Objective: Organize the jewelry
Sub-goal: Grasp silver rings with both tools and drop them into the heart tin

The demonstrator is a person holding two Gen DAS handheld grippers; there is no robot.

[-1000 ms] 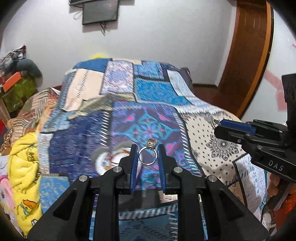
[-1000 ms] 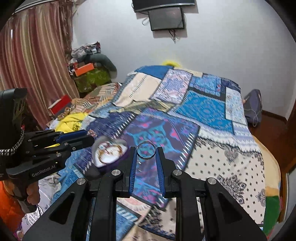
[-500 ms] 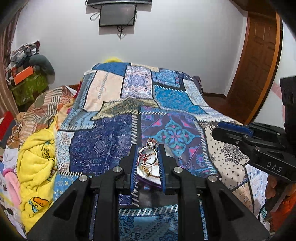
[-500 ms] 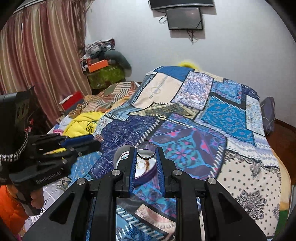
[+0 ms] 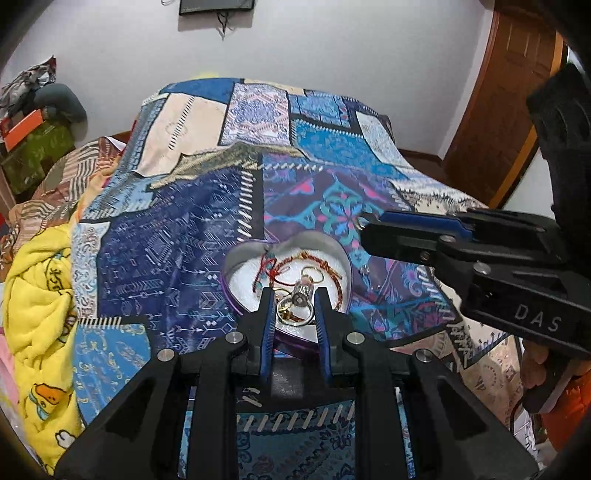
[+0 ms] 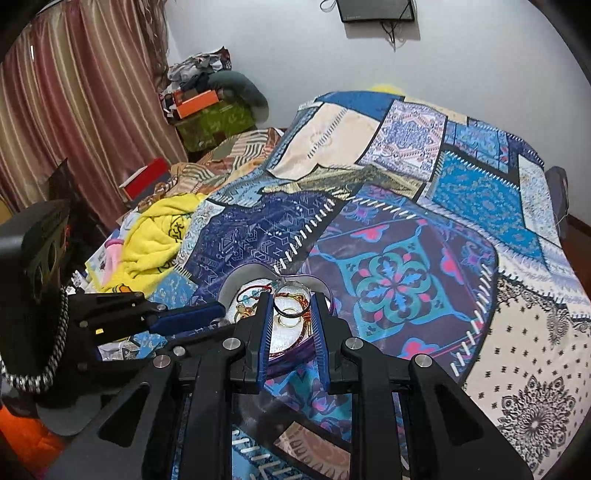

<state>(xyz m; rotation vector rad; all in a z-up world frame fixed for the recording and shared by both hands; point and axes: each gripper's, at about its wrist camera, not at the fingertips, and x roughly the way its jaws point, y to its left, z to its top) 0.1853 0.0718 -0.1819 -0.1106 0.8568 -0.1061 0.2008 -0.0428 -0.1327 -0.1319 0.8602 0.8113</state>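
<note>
Both claws have dropped over the heart-shaped box (each pinching a ring): left claw, right claw.

"DAS" in pale letters on the black right gripper body.

Heart-shaped dish sitting on the bedspread toward the near end of the bed, holding cord bracelets and small rings. Left gripper poised right over the dish's near side with a stone-topped ring pinched between its fingers, right gripper just beside it to the right, over the same dish, clamping a plain ring. Crumpled blanket off the bedspread's left edge, stacked boxes behind it by the curtain, wall screen up beyond the far end, door back right.
</note>
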